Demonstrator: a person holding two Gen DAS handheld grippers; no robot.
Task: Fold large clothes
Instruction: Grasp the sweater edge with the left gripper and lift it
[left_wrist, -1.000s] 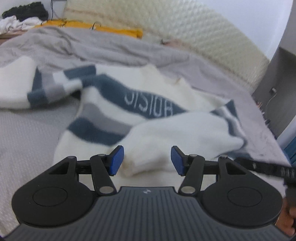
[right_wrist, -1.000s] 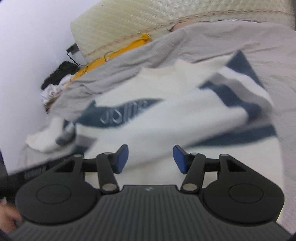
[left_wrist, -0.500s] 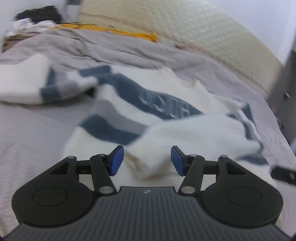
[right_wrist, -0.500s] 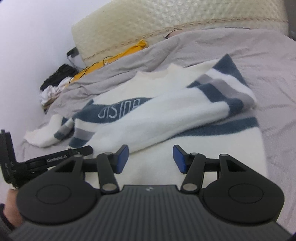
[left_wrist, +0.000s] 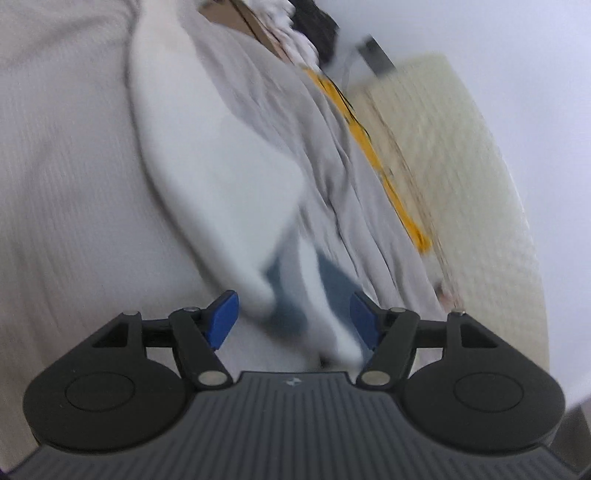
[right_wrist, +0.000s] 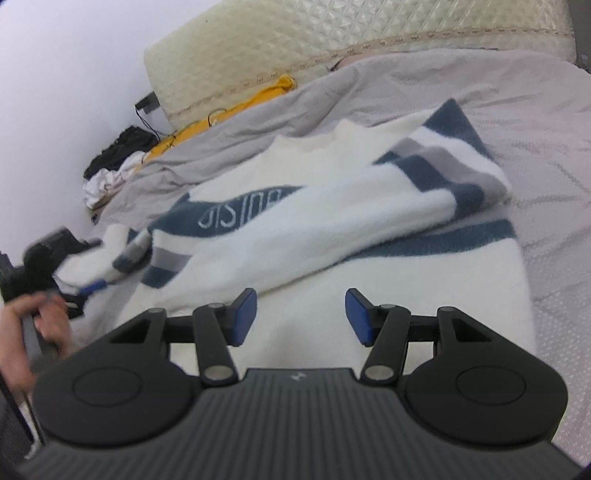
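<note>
A large white fleece sweater (right_wrist: 332, 236) with navy and grey stripes lies on the bed, its right sleeve (right_wrist: 436, 177) folded across the chest. My right gripper (right_wrist: 301, 314) is open just above the sweater's lower body. My left gripper (left_wrist: 293, 317) is open with the left sleeve (left_wrist: 221, 173) between its blue pads, near the striped cuff. In the right wrist view the left gripper (right_wrist: 92, 286) sits at that cuff (right_wrist: 129, 254), far left. The left wrist view is blurred and rolled sideways.
The grey bedspread (right_wrist: 535, 122) covers the bed. A cream quilted headboard (right_wrist: 332, 37) stands behind. A yellow item (right_wrist: 229, 114) and a pile of dark and white clothes (right_wrist: 114, 158) lie at the bed's far left edge.
My left gripper has swung left from the sweater's body to the left sleeve cuff, and its view has rolled sideways. My right gripper has held nearly still, open.
</note>
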